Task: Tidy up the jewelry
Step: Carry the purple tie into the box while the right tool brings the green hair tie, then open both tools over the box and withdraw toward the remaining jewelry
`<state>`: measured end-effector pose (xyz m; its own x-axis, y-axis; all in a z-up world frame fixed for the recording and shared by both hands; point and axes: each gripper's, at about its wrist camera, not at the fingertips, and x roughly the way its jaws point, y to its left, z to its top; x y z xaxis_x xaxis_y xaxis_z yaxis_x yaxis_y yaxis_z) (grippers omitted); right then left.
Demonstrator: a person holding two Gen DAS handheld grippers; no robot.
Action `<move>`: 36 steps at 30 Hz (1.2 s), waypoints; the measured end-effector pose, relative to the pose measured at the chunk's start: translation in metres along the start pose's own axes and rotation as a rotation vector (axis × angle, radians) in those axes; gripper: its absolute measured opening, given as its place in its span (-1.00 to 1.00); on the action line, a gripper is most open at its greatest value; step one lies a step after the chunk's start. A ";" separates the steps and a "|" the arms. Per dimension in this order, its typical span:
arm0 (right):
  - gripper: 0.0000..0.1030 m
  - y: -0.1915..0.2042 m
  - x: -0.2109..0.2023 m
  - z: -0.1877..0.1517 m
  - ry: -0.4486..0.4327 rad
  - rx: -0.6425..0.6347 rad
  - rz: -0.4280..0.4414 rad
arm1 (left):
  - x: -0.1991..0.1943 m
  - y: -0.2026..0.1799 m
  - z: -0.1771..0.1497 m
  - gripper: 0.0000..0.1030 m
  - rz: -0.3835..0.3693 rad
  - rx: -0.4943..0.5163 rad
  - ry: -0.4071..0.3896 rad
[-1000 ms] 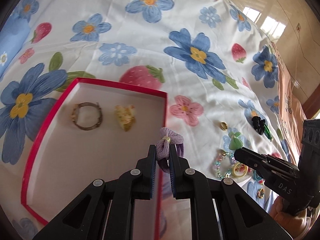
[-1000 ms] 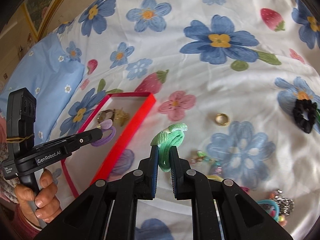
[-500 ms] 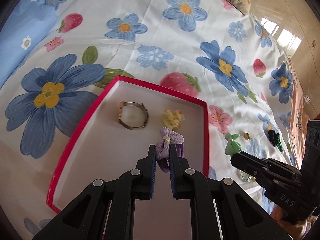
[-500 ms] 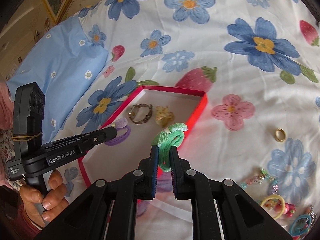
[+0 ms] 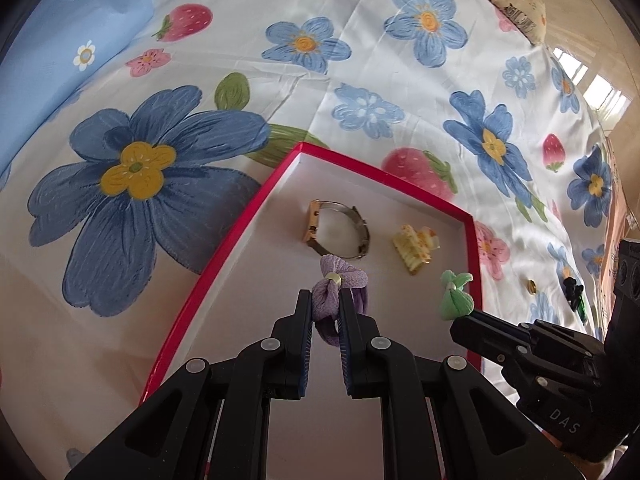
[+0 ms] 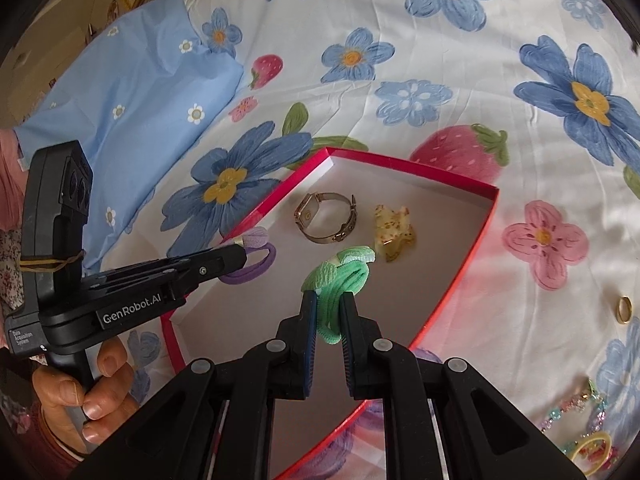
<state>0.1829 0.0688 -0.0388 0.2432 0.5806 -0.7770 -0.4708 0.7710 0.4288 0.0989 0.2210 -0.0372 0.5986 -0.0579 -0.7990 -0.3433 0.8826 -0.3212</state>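
Note:
A red-rimmed box with a white floor lies on the floral bedsheet. Inside it lie a gold watch and a yellow hair claw. My left gripper is shut on a purple hair tie, held over the box's floor. My right gripper is shut on a green hair tie, held over the box near its right wall.
A gold ring and a black scrunchie lie on the sheet right of the box. Bead bracelets and colourful ties lie at lower right. A blue pillow lies at the left.
Both grippers have moved left with their hair ties, from over the sheet and box edge to over the box's floor. The loose jewelry now lies further right in both views.

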 end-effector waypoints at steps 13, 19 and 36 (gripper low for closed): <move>-0.75 -0.001 0.041 0.004 0.092 -0.040 -0.049 | 0.043 0.010 0.006 -0.77 0.048 -0.015 0.055; -0.70 -0.003 0.046 0.003 0.106 -0.048 -0.057 | 0.052 0.009 0.004 -0.68 0.057 -0.003 0.076; -0.40 -0.005 0.021 0.004 0.043 -0.012 -0.021 | 0.029 0.013 0.002 -0.07 0.062 -0.033 0.043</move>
<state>0.1936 0.0785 -0.0551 0.2162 0.5526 -0.8049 -0.4765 0.7793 0.4070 0.1137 0.2313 -0.0638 0.5442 -0.0246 -0.8386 -0.4024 0.8694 -0.2867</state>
